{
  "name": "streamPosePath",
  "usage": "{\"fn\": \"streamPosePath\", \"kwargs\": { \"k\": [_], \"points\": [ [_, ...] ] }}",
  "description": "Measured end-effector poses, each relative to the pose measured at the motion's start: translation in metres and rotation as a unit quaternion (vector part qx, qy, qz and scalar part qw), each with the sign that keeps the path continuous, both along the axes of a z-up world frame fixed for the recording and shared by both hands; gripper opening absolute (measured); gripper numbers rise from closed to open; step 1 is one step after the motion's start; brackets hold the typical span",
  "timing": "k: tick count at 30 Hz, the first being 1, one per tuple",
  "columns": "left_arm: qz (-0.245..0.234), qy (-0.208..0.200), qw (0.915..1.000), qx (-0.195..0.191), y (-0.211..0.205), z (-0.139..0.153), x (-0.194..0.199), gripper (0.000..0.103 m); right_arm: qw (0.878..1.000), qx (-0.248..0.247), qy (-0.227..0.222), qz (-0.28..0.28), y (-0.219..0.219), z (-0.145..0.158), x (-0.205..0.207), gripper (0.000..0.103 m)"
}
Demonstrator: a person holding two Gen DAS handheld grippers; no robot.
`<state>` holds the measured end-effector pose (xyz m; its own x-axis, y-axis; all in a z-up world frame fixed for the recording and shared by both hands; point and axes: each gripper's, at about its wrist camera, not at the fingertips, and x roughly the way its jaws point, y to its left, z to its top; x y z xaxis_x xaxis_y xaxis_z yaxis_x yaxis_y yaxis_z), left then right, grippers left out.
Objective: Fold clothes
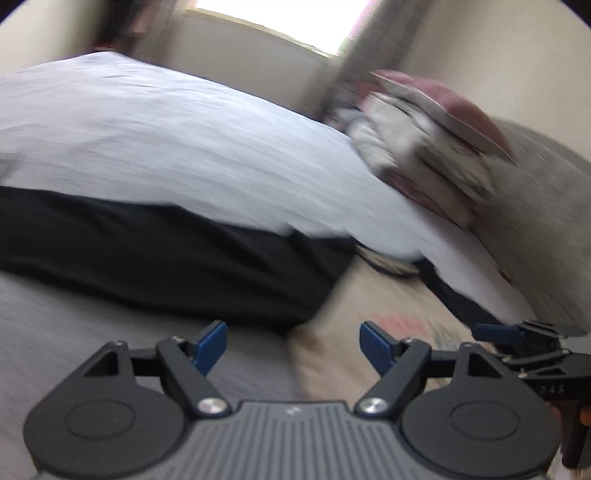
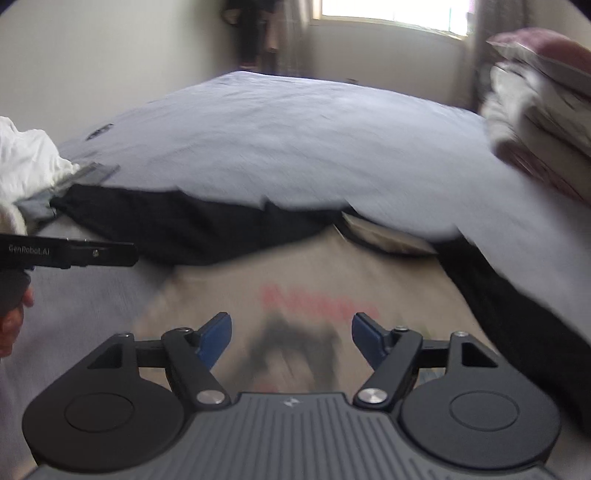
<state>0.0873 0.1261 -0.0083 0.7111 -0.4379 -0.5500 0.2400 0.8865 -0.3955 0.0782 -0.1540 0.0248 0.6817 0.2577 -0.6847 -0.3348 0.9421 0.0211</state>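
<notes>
A beige T-shirt (image 2: pixel 295 273) with red lettering and a dark print lies flat on the bed, collar away from me; it also shows in the left wrist view (image 1: pixel 369 332). My right gripper (image 2: pixel 291 338) is open and empty just above the shirt's chest print. My left gripper (image 1: pixel 293 347) is open and empty over the shirt's left edge, where it meets the grey sheet. The left gripper's body (image 2: pixel 74 253) shows at the left of the right wrist view. The right gripper's fingertips (image 1: pixel 498 332) show at the right of the left wrist view. Both views are motion-blurred.
A black garment (image 2: pixel 177 221) lies beyond the shirt, under a pale blue-white cover (image 2: pixel 295 140). A stack of folded clothes (image 2: pixel 543 110), maroon on top, stands at the right. A crumpled white garment (image 2: pixel 26 162) lies at the far left. A window (image 2: pixel 391 11) is behind.
</notes>
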Motion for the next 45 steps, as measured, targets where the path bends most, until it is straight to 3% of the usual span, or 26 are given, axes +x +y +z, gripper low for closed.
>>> {"fn": "streamPosePath", "kwargs": {
  "k": [3,6,8,10,16,23,27,32,34,39,41,45],
  "points": [
    [-0.044,-0.018,0.9982,0.037,-0.035,-0.016,-0.023,0.080,0.999,0.013,0.013,-0.031,-0.028,-0.022,-0.031,0.075],
    [-0.070,-0.056,0.9892,0.116,-0.067,-0.029,-0.050,0.083,0.997,0.024,0.018,-0.067,-0.051,-0.046,-0.056,0.075],
    [-0.080,-0.079,0.9781,0.175,-0.082,-0.033,-0.064,0.085,0.996,0.040,-0.017,-0.072,-0.059,-0.057,-0.073,0.075],
    [-0.083,-0.085,0.9717,0.204,-0.088,-0.032,-0.073,0.085,0.995,0.050,-0.045,-0.076,-0.066,-0.064,-0.086,0.076],
    [-0.074,-0.040,0.9799,0.181,-0.071,-0.032,-0.099,0.087,0.995,0.025,-0.045,-0.087,-0.059,-0.063,-0.090,0.076],
    [-0.129,0.022,0.9726,0.192,-0.057,-0.022,-0.113,0.090,0.995,0.010,-0.039,-0.088,-0.067,-0.063,-0.101,0.078],
    [-0.156,0.028,0.9664,0.202,-0.050,-0.014,-0.115,0.089,0.995,0.018,-0.022,-0.100,-0.076,-0.058,-0.101,0.080],
    [-0.124,0.000,0.9758,0.180,-0.047,-0.011,-0.100,0.089,0.985,0.017,-0.052,-0.162,-0.095,-0.037,-0.099,0.080],
    [-0.104,-0.004,0.9802,0.169,-0.052,-0.012,-0.087,0.088,0.978,0.038,-0.055,-0.199,-0.108,-0.032,-0.094,0.080],
    [-0.065,-0.010,0.9803,0.186,-0.065,-0.017,-0.055,0.088,0.966,0.066,0.029,-0.247,-0.138,-0.028,-0.057,0.075],
    [-0.043,0.000,0.9852,0.166,-0.064,-0.019,-0.043,0.087,0.962,0.071,0.037,-0.262,-0.148,-0.028,-0.050,0.070],
    [-0.011,-0.013,0.9908,0.134,-0.064,-0.024,-0.031,0.087,0.945,0.118,0.043,-0.301,-0.164,-0.043,-0.048,0.070]
  ]
}}
